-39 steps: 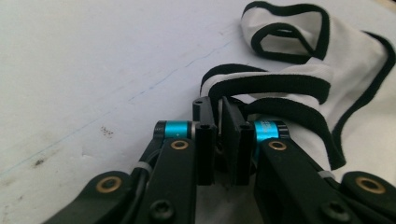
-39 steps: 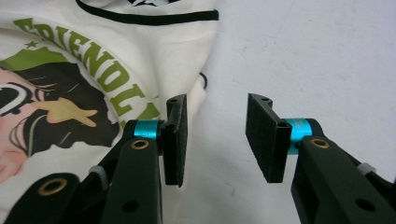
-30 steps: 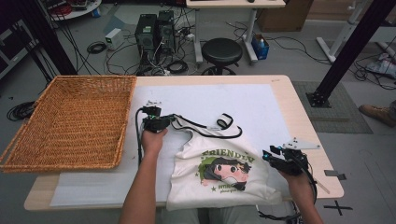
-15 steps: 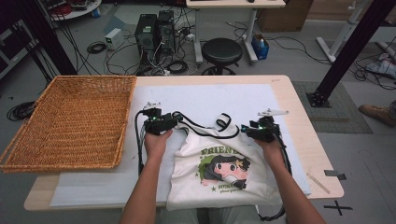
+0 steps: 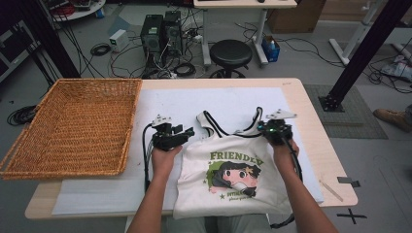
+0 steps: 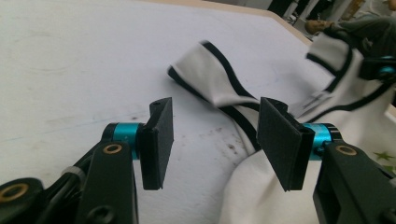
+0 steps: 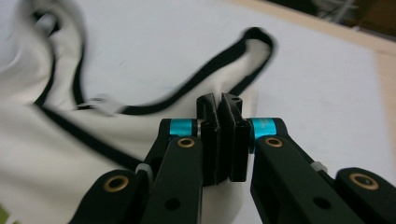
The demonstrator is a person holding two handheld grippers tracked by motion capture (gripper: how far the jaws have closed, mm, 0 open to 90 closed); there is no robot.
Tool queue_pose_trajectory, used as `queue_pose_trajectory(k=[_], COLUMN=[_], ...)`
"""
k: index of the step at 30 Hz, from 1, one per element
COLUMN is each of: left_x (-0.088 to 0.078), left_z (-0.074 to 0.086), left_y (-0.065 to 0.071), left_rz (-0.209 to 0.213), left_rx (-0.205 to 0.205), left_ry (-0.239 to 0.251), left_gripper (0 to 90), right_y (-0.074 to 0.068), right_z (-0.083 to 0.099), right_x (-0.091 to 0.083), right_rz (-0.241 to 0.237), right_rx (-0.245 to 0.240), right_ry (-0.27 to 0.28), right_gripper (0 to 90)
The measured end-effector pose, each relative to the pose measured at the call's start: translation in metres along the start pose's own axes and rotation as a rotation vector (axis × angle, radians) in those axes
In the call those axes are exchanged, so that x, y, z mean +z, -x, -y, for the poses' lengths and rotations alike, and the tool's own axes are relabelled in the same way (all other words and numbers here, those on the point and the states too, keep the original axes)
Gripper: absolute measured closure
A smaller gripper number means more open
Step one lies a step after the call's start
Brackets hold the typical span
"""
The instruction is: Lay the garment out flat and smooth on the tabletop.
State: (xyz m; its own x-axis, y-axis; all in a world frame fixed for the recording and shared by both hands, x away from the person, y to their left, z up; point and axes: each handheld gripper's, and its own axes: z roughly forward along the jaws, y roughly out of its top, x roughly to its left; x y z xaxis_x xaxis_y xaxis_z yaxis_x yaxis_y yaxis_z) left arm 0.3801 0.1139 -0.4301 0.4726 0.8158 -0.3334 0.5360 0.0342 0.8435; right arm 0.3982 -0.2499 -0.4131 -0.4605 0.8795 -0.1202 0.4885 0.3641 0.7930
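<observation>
"FRIENDLY" in green capitals on the white tank top (image 5: pixel 228 170), smaller print below unreadable

Both grippers (image 5: pixel 187 132) (image 5: pixel 271 130) are showing black jaws, teal collars, brass screws — black cables are trailing along bare forearms.

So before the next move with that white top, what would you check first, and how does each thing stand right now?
1. Right gripper has a hold on the top's right strap: ok. Its jaws have just closed, and the cloth sits pinched between them.
2. Left gripper has a hold on the left strap: not ok. Its jaws stand open, and the strap lies beyond them.
3. White top lies flat with the print facing up: ok for the body; the straps are rumpled.
4. Basket ready to take something: ok; it sits to the left.
5. Cables away from the cloth: cannot tell.
</observation>
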Motion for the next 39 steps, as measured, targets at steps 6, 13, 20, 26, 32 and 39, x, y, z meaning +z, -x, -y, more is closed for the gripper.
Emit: queue_pose_trajectory(k=[6,13,20,26,32,39], left_x=[0.010,0.022,0.028,0.022,0.012,0.014], left_z=[0.004,0.009,0.013,0.010,0.006,0.002], left_y=[0.011,0.019,0.026,0.024,0.021,0.017], left_rz=[0.026,0.062,0.060,0.045,0.032,-0.013], left_rx=[0.032,0.033,0.064,0.063,0.061,0.046], left_ry=[-0.052,-0.093,-0.137,-0.112,-0.072,-0.065], left_gripper=[45.6,45.5,45.5,45.5,45.5,43.5], right_y=[-0.005,0.044,0.025,0.008,0.052,0.063], right_z=[0.005,0.010,0.002,-0.010,-0.019,-0.014], right_x=[0.018,0.007,0.052,0.067,0.050,0.034], right_rz=[-0.140,-0.103,-0.146,-0.181,0.147,0.081], right_rx=[0.062,0.219,0.056,-0.066,0.119,0.208], right_ry=[-0.017,0.031,-0.102,-0.138,-0.043,-0.013], right_gripper=[57.8,54.6,52.9,89.2,89.1,59.9])
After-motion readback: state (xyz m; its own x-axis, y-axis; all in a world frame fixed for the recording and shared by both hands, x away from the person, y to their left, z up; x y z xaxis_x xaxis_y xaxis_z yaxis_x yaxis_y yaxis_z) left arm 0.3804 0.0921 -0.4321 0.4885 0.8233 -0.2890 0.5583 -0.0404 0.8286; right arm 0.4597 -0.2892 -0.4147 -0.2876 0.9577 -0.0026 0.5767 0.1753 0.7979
